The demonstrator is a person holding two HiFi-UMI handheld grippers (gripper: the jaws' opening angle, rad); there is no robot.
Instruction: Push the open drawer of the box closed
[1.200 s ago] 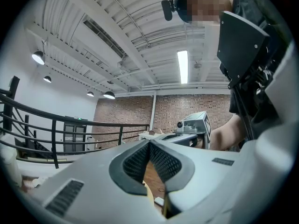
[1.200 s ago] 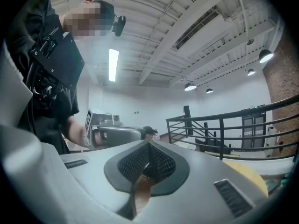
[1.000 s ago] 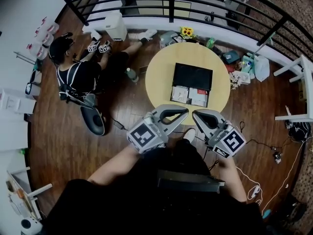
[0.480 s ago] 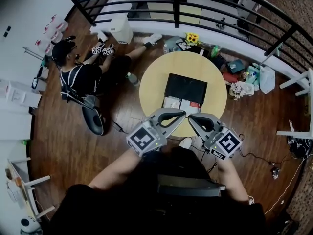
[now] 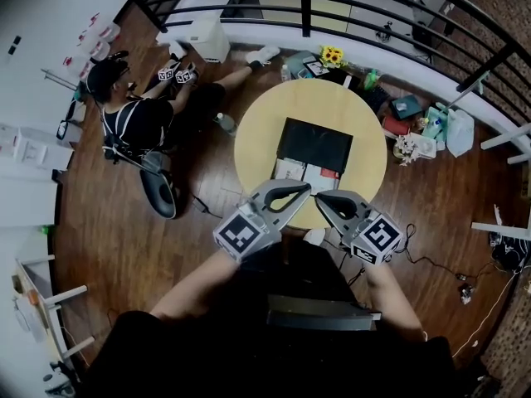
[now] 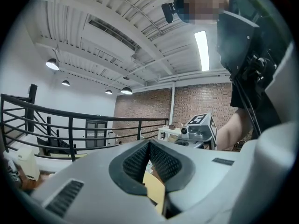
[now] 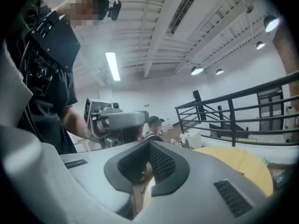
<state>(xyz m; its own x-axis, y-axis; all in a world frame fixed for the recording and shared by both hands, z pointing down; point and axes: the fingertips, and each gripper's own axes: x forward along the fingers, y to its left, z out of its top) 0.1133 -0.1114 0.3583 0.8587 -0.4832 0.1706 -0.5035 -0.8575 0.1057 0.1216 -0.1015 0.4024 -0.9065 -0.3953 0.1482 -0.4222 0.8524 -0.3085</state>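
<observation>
A black box [image 5: 315, 142] lies on the round yellow table [image 5: 311, 106]. Its drawer [image 5: 305, 172] stands pulled out toward me, showing white and red items inside. Both grippers hover just short of the drawer's front edge. My left gripper [image 5: 308, 188] points in from the left, its jaws shut and empty [image 6: 149, 143]. My right gripper [image 5: 319, 197] points in from the right, also shut on nothing [image 7: 148, 146]. Their tips nearly meet. Neither touches the drawer as far as I can see. Each gripper view shows the other gripper [image 6: 201, 125] [image 7: 112, 120] and a strip of table.
A person [image 5: 133, 123] sits on the wooden floor at the left beside a black seat [image 5: 158, 191]. A black railing [image 5: 332, 7] runs along the back. Bags and clutter [image 5: 431, 118] and sunflowers [image 5: 332, 55] crowd the table's far right side.
Both grippers have come forward and a little down together, so their tips now sit closer to the drawer's front edge. The drawer has not moved in the box.
</observation>
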